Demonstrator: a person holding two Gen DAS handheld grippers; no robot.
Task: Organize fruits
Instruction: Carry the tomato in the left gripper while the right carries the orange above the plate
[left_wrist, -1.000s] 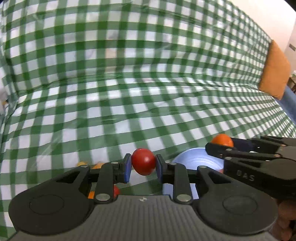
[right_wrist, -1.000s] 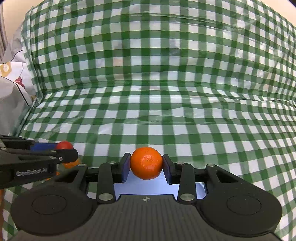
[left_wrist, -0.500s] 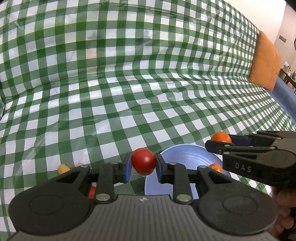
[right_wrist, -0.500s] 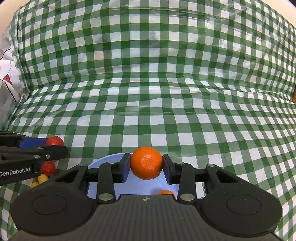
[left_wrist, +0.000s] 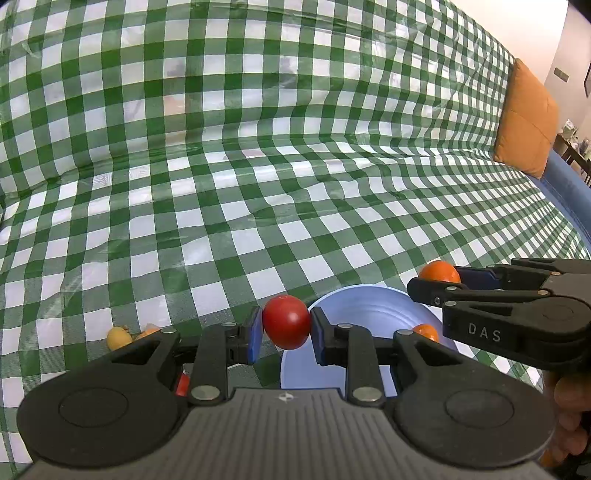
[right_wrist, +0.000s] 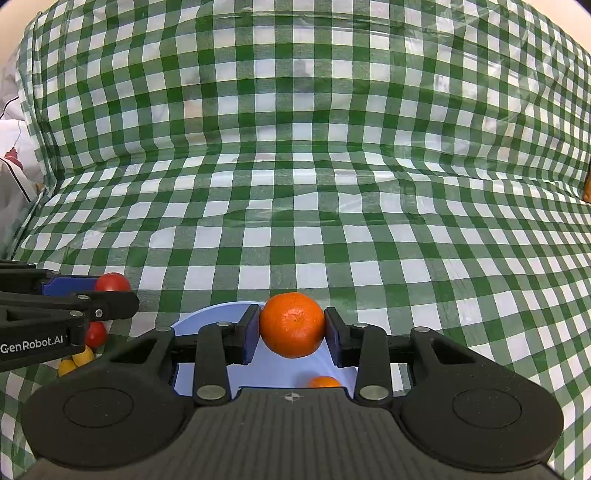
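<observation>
Your left gripper pinches a red tomato between its blue pads. Your right gripper pinches an orange the same way. Both fruits sit snug, with a pad touching each side. Just past the fingers, and a bit lower, lies the blue plate. One small orange already rests on it. Your right gripper hangs right over the plate, so the orange you hold has the plate straight below it. That hand looks like the nearer one for a drop. Your left gripper is off to the plate's left side; in the left view the plate lies down and to the right of the tomato, and the tomato hangs over the plate's left rim or just outside it. I cannot tell which. To the left of the plate, on the cloth, lies a little heap of fruit: another red tomato and some yellow ones. So the tomato you hold may belong there and not on the plate; that is only my guess. The round fruits have no long side, so the grip angle matters little. Farther off, the green and white cloth runs up over what looks like a sofa back. An orange cushion sits at the far right.
</observation>
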